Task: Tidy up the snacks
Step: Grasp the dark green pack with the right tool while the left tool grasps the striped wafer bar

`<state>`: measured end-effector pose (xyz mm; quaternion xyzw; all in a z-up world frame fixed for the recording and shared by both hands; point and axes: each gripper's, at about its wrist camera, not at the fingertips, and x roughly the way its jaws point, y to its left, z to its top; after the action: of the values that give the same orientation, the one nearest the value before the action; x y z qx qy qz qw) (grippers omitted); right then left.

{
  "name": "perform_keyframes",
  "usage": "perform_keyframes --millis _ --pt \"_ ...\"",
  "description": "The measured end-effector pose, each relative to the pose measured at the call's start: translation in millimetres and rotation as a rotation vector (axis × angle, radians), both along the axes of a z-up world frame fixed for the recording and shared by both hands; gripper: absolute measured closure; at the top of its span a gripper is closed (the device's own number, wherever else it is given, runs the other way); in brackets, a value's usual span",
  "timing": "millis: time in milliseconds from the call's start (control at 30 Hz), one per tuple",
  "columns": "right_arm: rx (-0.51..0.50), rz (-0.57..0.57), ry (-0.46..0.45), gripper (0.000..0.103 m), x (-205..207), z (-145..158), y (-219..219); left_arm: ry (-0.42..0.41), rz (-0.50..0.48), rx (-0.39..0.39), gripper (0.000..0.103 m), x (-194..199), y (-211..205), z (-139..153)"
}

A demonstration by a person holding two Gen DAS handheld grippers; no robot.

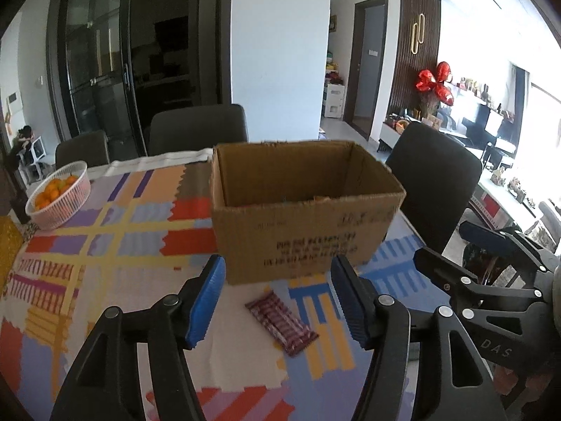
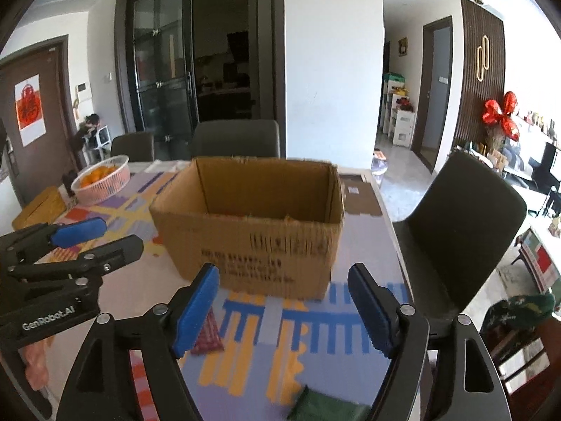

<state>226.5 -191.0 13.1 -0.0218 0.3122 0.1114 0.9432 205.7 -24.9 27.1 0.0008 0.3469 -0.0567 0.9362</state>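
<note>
— On the patterned tablecloth point(image 1: 105, 210), what is your left wrist camera seeing?

— My left gripper point(image 1: 277, 301) is hovering with fingers spread apart, holding nothing. A maroon snack packet point(image 1: 282, 322) is lying flat between them, just before the open cardboard box point(image 1: 301, 217). A basket of oranges point(image 1: 58, 194) is sitting far left.

— And the right wrist camera?

— My right gripper point(image 2: 284, 308) is gaping too, empty, facing the box point(image 2: 252, 231). A green packet point(image 2: 326, 407) is lying near the bottom edge; the maroon one point(image 2: 208, 333) is peeking from behind my left finger.

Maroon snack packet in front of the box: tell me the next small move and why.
Probably lower the open left hand-held gripper onto the maroon snack packet: it lies flat on the tablecloth between the fingers, ungrasped, with the open cardboard box just behind.
</note>
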Motion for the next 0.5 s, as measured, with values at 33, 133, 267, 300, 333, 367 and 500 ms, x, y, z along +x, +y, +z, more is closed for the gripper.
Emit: perform_keyframes --millis 33,133,267,300,333,367,500 --pt "-0.001 0.005 0.006 0.026 -3.5 -2.4 -1.4 0.009 0.005 -0.002 0.04 -3.2 -1.1 -4.1" --pt "-0.017 0.013 0.011 0.026 -11.7 -9.6 -6.1 0.03 0.013 -0.004 0.038 -11.9 -4.5 -16.9" --pt "-0.07 0.019 0.016 0.026 -23.4 -24.4 -13.0 0.047 0.032 0.002 0.038 -20.3 -7.2 -34.8" --pt "-0.081 0.024 0.02 0.026 -25.1 -27.8 -12.8 0.053 0.03 0.004 0.038 -21.5 -8.5 -38.9" --pt "-0.089 0.027 0.023 0.026 -26.4 -31.0 -14.8 0.06 0.031 0.012 0.038 -23.8 -10.8 -44.0" --pt "-0.098 0.028 0.03 0.026 -28.4 -36.2 -16.4 0.063 0.035 0.019 0.038 -24.9 -11.0 -47.9" --pt "-0.114 0.042 0.075 0.026 -32.0 -54.2 -23.2 0.077 0.04 0.037 0.037 -34.4 -20.5 -63.1"
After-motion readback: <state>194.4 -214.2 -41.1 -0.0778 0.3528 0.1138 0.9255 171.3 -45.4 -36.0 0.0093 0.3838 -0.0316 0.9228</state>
